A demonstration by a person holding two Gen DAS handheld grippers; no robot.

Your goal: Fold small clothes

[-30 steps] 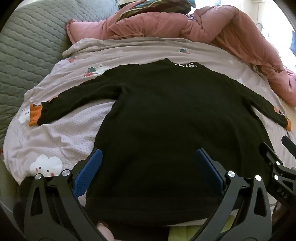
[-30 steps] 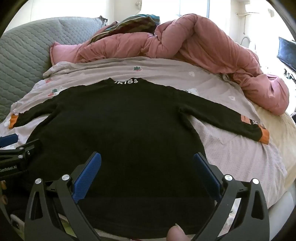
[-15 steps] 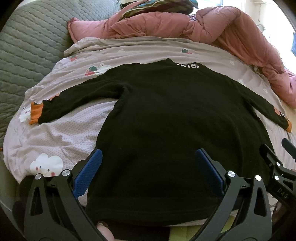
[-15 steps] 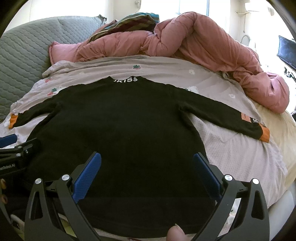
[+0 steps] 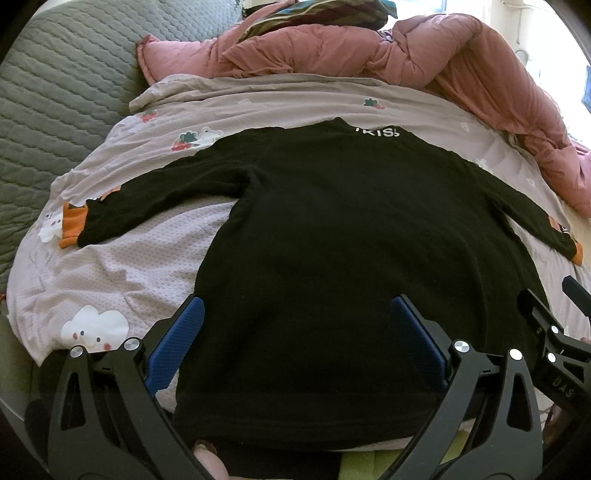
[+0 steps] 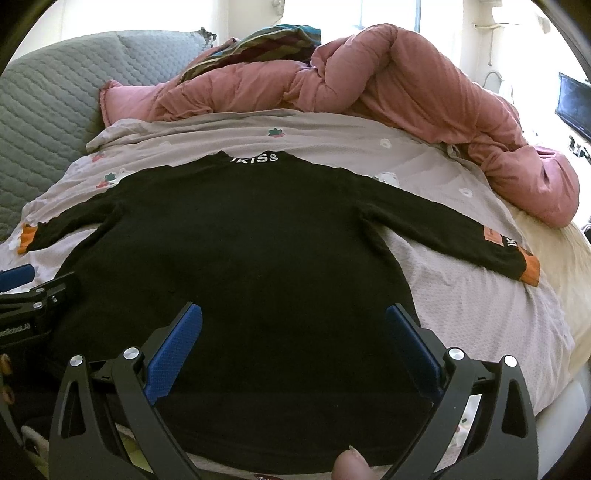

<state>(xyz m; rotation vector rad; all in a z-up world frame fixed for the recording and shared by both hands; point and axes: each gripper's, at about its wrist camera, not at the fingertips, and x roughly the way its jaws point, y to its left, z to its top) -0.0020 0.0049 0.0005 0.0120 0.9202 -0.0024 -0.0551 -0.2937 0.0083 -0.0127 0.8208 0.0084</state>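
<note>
I hold both grippers, left (image 5: 295, 328) and right (image 6: 293, 336), spread above the sweater (image 5: 351, 258) hem ahead; gripping one layer would bunch it.

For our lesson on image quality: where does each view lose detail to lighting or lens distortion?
Right wrist view: window glare washes out the top; black long-sleeved top shows no texture. Left wrist view: fisheye bends the grey quilted cover; corners go dark.
</note>
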